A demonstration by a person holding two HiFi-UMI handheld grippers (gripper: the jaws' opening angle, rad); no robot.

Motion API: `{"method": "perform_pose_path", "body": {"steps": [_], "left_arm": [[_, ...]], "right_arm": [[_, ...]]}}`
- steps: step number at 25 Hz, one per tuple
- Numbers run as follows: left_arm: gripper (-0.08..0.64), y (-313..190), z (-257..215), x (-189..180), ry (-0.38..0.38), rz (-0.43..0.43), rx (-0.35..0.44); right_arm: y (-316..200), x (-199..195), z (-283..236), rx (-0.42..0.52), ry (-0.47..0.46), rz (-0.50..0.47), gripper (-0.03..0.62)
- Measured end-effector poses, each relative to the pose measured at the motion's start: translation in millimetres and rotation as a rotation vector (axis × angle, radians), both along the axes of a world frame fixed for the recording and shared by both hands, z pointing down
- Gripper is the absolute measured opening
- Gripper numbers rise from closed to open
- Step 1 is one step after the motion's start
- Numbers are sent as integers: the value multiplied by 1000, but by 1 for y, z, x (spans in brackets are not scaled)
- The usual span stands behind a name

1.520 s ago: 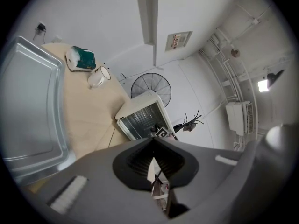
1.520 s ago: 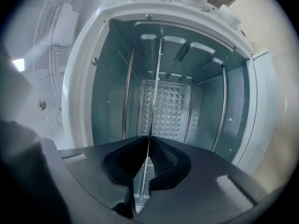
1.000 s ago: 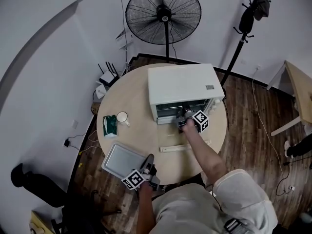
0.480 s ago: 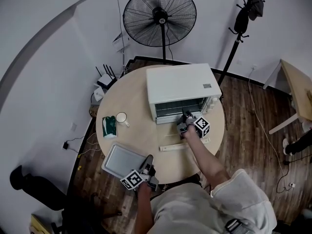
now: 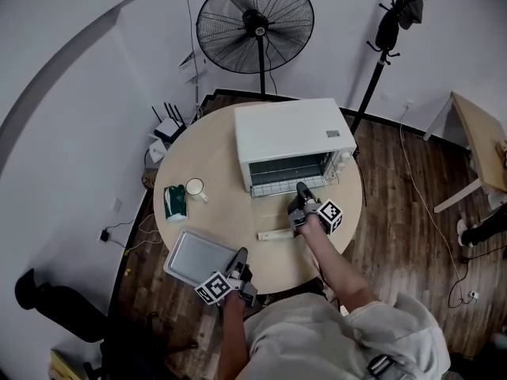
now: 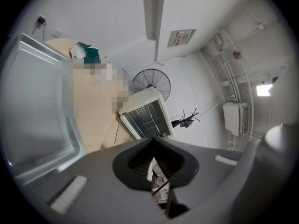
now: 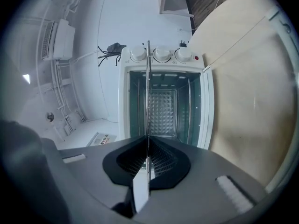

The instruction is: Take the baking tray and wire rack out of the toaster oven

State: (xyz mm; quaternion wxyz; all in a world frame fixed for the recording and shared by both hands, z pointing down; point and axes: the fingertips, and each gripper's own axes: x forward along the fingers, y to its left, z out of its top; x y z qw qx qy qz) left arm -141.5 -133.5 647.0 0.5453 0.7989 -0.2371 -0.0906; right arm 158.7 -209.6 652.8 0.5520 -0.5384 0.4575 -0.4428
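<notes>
Right now the right gripper (image 7: pixel 147 146) is pinched on the front edge of the wire rack (image 7: pixel 148 101), which reaches from its jaws into the open oven (image 5: pixel 289 129) at the table's (image 5: pixel 214 157) 1 o'clock. The tray (image 5: pixel 190 258) lies flat at 7 o'clock. Just beside it, at its 4 o'clock, the left gripper (image 5: pixel 241 256) is pressed together, holding nothing.

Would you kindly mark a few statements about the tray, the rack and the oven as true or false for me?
1. The baking tray lies on the table, outside the toaster oven. True.
2. The right tongs are empty. False: they are shut on the wire rack.
3. The toaster oven is closed. False: it stands open.
4. The left tongs are shut, with nothing between them. True.
</notes>
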Motion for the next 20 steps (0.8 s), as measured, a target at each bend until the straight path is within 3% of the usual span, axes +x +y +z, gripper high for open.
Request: {"method": "perform_pose_path", "body": {"steps": [20], "left_arm": [[55, 11, 4, 11, 7, 14, -9]], "right_arm": [[56, -22, 1, 33, 11, -22, 9]]}}
